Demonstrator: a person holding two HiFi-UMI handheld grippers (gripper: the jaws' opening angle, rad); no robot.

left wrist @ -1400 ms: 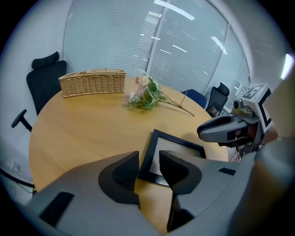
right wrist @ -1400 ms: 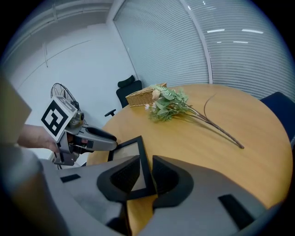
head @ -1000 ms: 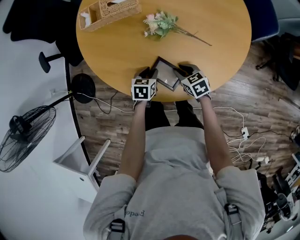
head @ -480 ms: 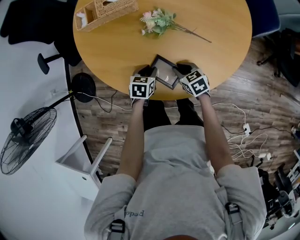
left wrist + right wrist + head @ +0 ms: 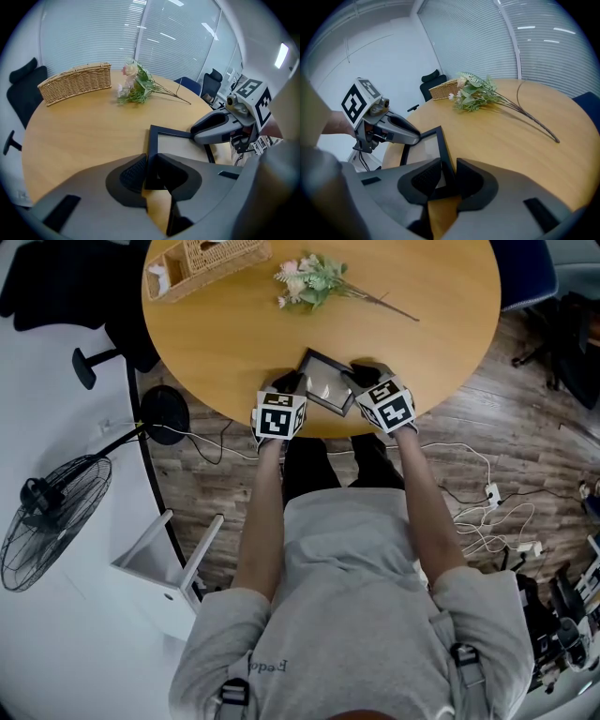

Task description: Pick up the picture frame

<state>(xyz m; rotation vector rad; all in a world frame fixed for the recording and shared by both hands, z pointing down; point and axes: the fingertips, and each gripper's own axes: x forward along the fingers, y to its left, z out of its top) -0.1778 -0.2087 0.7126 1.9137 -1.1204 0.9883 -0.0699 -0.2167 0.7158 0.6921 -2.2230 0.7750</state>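
Observation:
A black picture frame [image 5: 326, 382] lies flat on the round wooden table [image 5: 422, 334], close to its near edge. My left gripper [image 5: 289, 382] is at the frame's left side. In the left gripper view its closing jaws [image 5: 151, 164] have the frame's black edge [image 5: 152, 140] between the pads, which touch it. My right gripper [image 5: 364, 374] is at the frame's right side. In the right gripper view its jaws [image 5: 446, 176] hold the frame's edge bar [image 5: 443, 145] and are opening slightly. Each gripper shows in the other's view: the right gripper [image 5: 211, 131] and the left gripper [image 5: 393, 129].
A wicker basket [image 5: 208, 261] and a bunch of artificial flowers [image 5: 314, 282] lie at the table's far side. On the floor are a fan [image 5: 42, 531] at the left, a white stand [image 5: 164, 568] and loose cables [image 5: 487, 512] at the right. Office chairs stand round the table.
Both grippers stay at the frame's two sides and the frame has not moved. Only the head view has shifted a little.

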